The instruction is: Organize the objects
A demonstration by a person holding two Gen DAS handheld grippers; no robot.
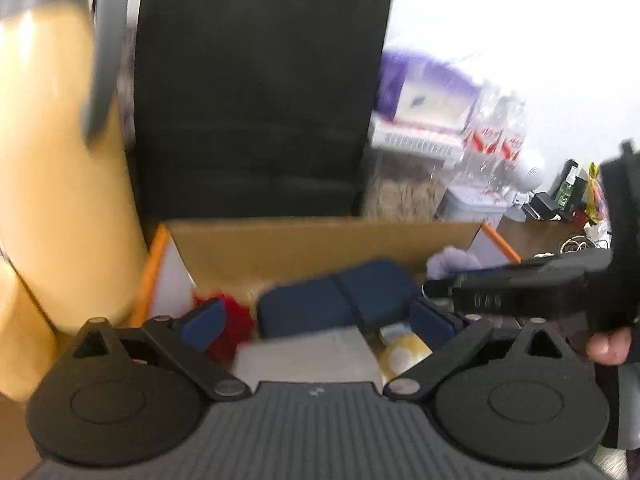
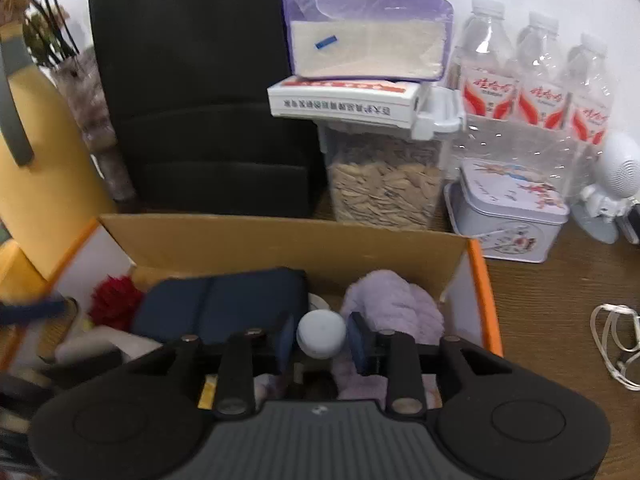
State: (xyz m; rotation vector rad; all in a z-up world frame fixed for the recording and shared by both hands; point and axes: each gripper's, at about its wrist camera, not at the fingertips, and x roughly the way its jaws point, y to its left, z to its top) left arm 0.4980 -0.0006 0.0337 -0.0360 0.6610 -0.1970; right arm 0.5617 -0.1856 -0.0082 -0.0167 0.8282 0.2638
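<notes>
Right gripper [image 2: 321, 340] hovers above the cardboard box [image 2: 280, 240], jaws narrowed around a pale round ball [image 2: 321, 339] (apparently for dropping among the already boxed items); left gripper [image 1: 320, 322] gapes wide, empty, over the same box

The left gripper [image 1: 318, 320] hangs wide open over the box [image 1: 320, 240] — navy pouch [image 1: 336, 300], red tuft [image 1: 236, 316], white card [image 1: 308, 354] below — the right gripper [image 1: 520, 288] beside.
</notes>
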